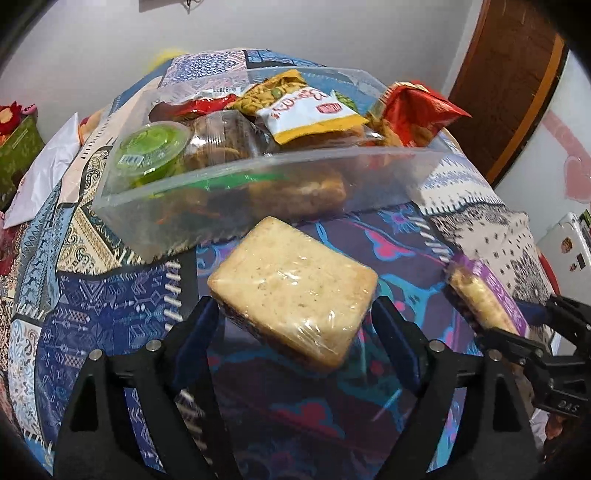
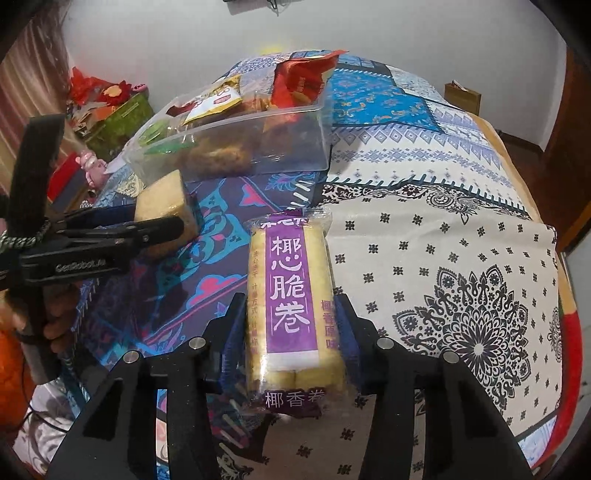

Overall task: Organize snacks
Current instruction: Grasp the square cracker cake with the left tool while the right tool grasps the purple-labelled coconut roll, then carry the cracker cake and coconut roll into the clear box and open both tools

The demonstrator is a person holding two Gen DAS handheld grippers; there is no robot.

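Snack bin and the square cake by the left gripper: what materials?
Snack bin: looks like clear rigid plastic, glossy; the snacks inside show through its straight walls. Square cake: pale sponge or bread, seemingly in thin clear film, judging by shiny wrinkles at its near edge.

Patchwork-print cloth (image 2: pixel 424 229) over table – green box (image 2: pixel 122 118) and brown paper bag (image 2: pixel 463 96) by white wall (image 2: pixel 369 29).

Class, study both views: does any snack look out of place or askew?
Yes. The red packet pokes over the clear bin's far corner instead of lying inside. The wrapped cake and purple roll packet are outside the bin, on the patterned cloth.
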